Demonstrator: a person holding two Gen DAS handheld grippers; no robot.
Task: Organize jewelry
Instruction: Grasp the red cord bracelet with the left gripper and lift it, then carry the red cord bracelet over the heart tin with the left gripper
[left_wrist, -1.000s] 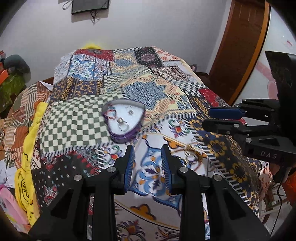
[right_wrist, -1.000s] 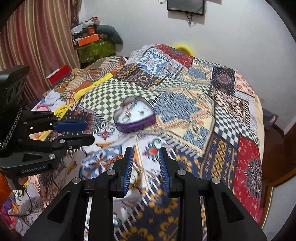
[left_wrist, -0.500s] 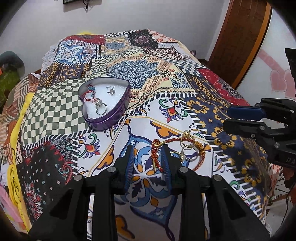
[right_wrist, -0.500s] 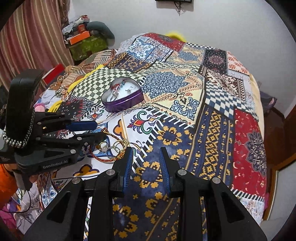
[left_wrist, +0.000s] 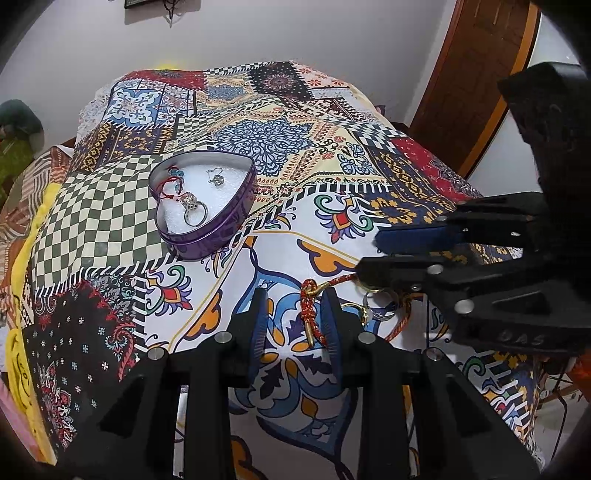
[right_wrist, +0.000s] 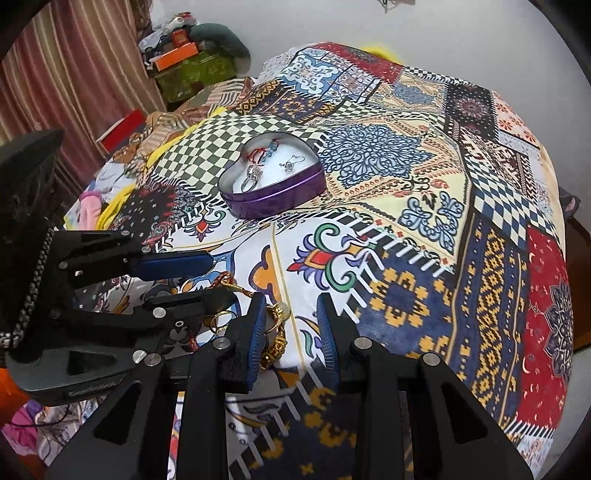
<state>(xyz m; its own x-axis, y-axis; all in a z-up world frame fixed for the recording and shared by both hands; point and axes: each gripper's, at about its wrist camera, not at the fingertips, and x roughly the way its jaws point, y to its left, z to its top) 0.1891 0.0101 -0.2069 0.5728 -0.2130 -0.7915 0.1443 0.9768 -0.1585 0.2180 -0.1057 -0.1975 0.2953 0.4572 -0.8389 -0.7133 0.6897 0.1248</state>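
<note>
Both grippers are held low over a patchwork bedspread (left_wrist: 369, 155), angled down toward a small heap of jewelry. The left gripper (left_wrist: 295, 314) points forward with its jaws spread, and the knotted end of a red and gold braided bracelet (left_wrist: 309, 314) lies on the cloth in the gap between its fingertips, not squeezed by either pad. The right gripper (right_wrist: 291, 325) comes in from the right side, crossing in front of the left one; its jaws are also apart, and a gold bracelet (right_wrist: 275, 345) lies just against the inside of its left finger. Gold rings (left_wrist: 380, 308) lie beside the braided bracelet, partly hidden under the right gripper's lower finger, so whether that finger touches them is hard to say. Farther up the bed, well apart from both grippers, sits an open purple heart-shaped tin (left_wrist: 207, 236) with a white lining, already holding a silver ring (left_wrist: 195, 214), a small earring (left_wrist: 218, 179) and a red-corded piece with blue beads (left_wrist: 175, 179).
</note>
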